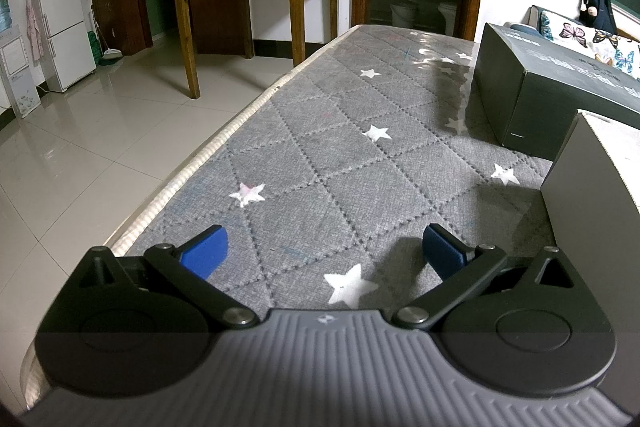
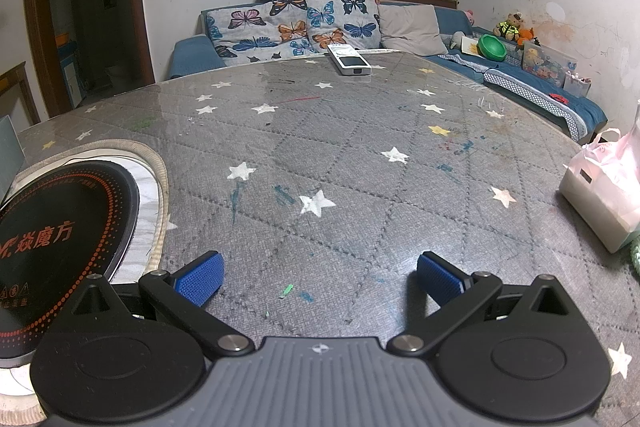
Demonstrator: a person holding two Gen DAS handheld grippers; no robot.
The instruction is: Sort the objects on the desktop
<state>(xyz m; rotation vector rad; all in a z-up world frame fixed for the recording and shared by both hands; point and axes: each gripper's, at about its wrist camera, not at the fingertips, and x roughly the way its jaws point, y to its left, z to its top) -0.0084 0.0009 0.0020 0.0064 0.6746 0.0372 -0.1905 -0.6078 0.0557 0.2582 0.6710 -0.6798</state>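
Left gripper: wide open, empty, near table edge.
Right gripper: wide open, empty, beside cooktop.

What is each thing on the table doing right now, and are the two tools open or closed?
Left tool: open, holding nothing.
Right tool: open, holding nothing.
Dark box: closed, lying on its side.
Grey box: upright; top out of view.
Remote: lying flat at the far edge.
Pink bag: standing, handles up.
Black round cooktop: set flat in the table.
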